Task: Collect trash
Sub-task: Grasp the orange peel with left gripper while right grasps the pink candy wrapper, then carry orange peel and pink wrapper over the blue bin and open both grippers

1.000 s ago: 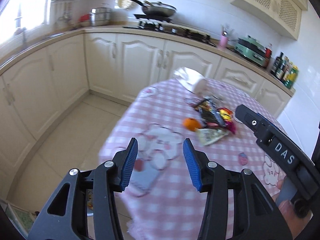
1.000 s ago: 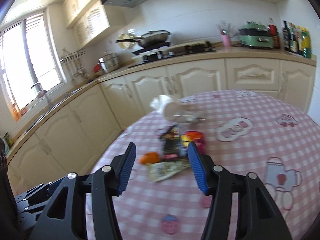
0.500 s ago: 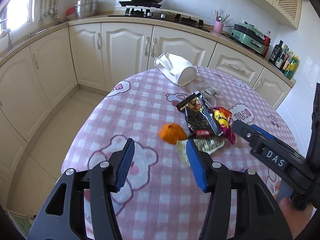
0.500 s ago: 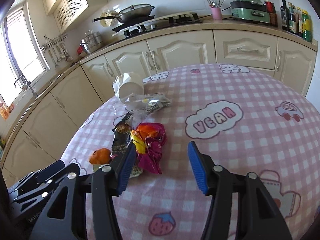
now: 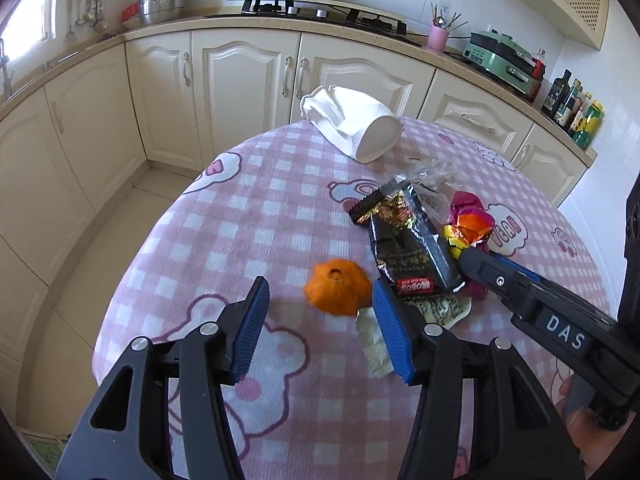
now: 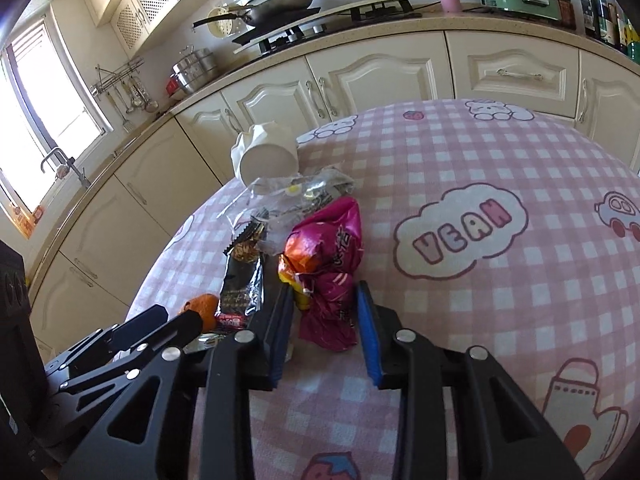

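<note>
1. The trash lies in a loose heap near the middle of the pink-and-white checked tabletop (image 6: 500, 152): a crumpled magenta foil snack wrapper (image 6: 332, 276), a black glossy snack packet (image 5: 408, 248), a piece of orange peel (image 5: 338, 286), a pale flat paper sachet (image 5: 374, 338) and crinkled clear cellophane (image 5: 430, 178). At the far edge a white plastic bin with a white liner (image 5: 352, 120) lies tipped on its side.
2. Expect all of it to be very light, soft and crushable. The foil and cellophane will likely slip and spring back, so pinch a bunched fold, not a flat face. The peel looks firm enough to take at its rim.
3. Your right tool (image 6: 324, 324) has just been closing and now stands narrow around the near end of the magenta wrapper. The wrapper fills the gap between the jaws, but I cannot tell whether the pads press on it yet.
4. Your left tool (image 5: 318, 324) is about half open and holds nothing. The orange peel sits just beyond its tips, and its right finger overlaps the pale sachet.
</note>
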